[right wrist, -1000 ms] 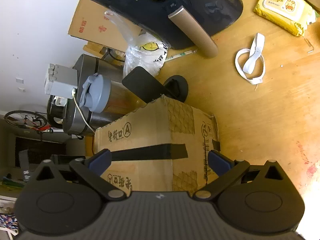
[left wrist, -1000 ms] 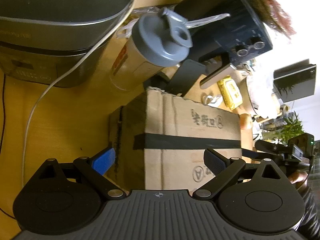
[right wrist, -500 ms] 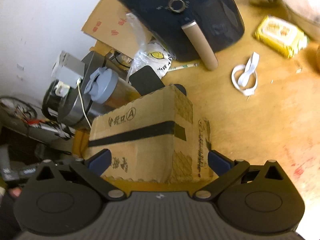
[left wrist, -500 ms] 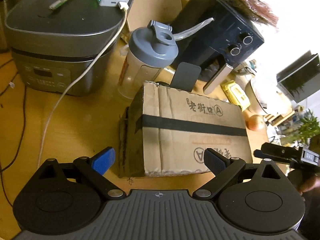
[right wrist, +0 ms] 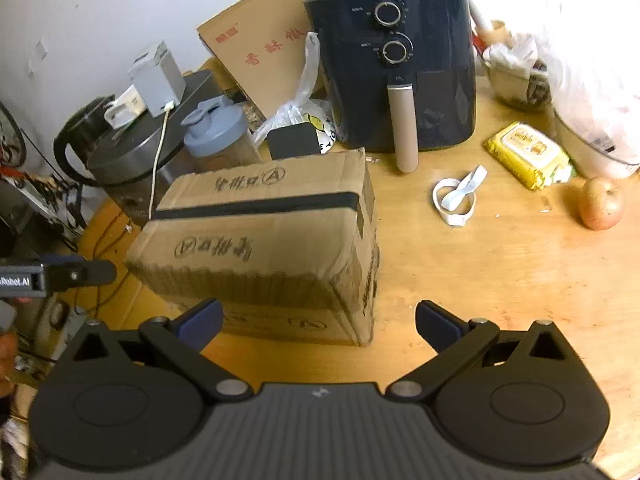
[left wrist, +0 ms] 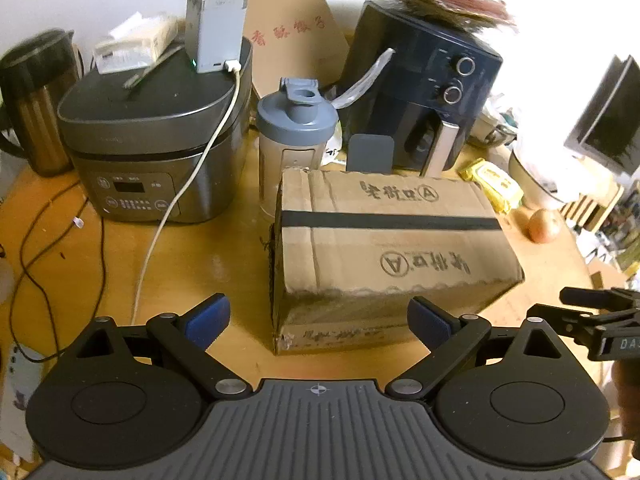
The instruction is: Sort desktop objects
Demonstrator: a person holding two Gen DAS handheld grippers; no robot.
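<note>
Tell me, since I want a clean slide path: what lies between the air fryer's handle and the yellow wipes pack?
In the right wrist view, only a white strap loop lies on the table between the air fryer and the yellow wipes pack.

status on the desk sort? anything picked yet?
Done: nothing that shows; the cardboard box sits on the table, taped shut. In hand: nothing; the left gripper and right gripper are both open and empty, short of the box. Left: the white strap, yellow wipes pack, apple and shaker bottle lie loose.
</note>
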